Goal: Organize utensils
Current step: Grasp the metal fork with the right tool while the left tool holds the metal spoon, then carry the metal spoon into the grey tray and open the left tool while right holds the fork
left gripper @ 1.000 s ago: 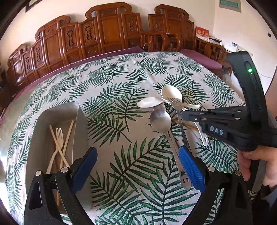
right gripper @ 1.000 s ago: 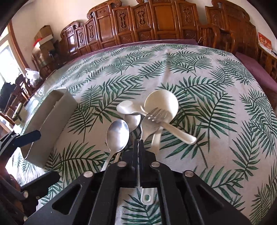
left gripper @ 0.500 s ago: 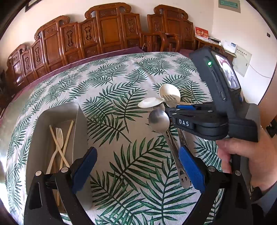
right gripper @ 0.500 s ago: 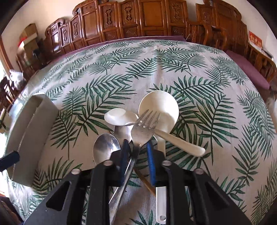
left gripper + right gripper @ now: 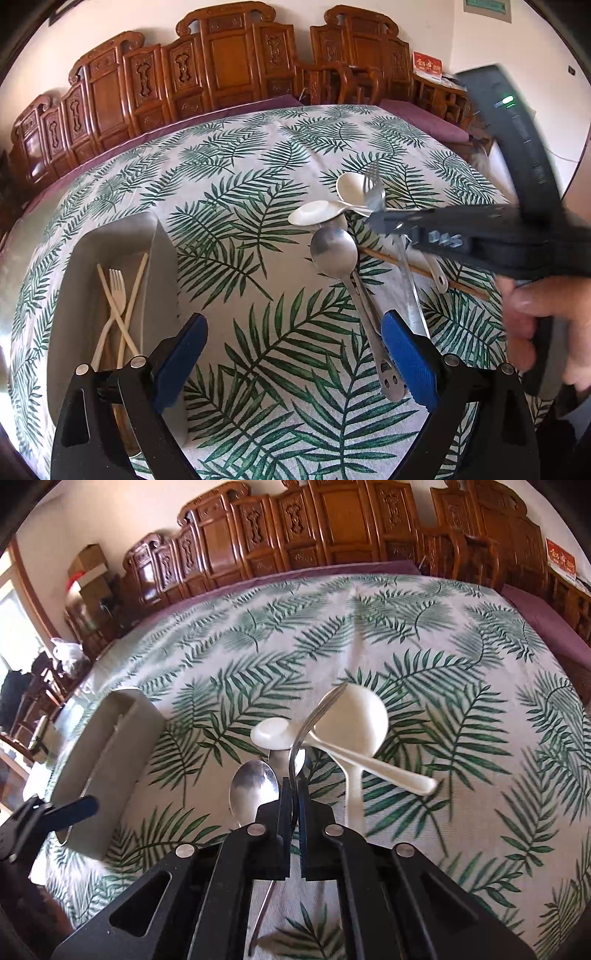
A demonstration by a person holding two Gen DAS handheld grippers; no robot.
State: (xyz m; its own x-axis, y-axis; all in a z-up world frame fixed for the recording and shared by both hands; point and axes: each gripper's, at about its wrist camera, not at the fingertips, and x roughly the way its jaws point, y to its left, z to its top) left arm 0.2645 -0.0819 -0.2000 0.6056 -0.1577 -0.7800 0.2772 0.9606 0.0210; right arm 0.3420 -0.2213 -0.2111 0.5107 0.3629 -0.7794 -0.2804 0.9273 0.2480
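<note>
The right claw (image 5: pixel 293 790) had just been closing and now pinched the metal fork (image 5: pixel 314 720) by its neck, tines tipped up off the pile of spoons (image 5: pixel 354 723) on the surface (image 5: pixel 461 664). The left claw (image 5: pixel 295 354) hung wide and empty near the grey tray (image 5: pixel 162 258), likely the fork's destination.

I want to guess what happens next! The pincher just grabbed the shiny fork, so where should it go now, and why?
Probably lift the metal fork a bit higher, then carry it toward the grey tray. The right gripper has just closed on its neck and the tines tilt up, but its handle is close above the spoons. The tray already holds a pale fork and chopsticks, so it looks like the collecting spot.
</note>
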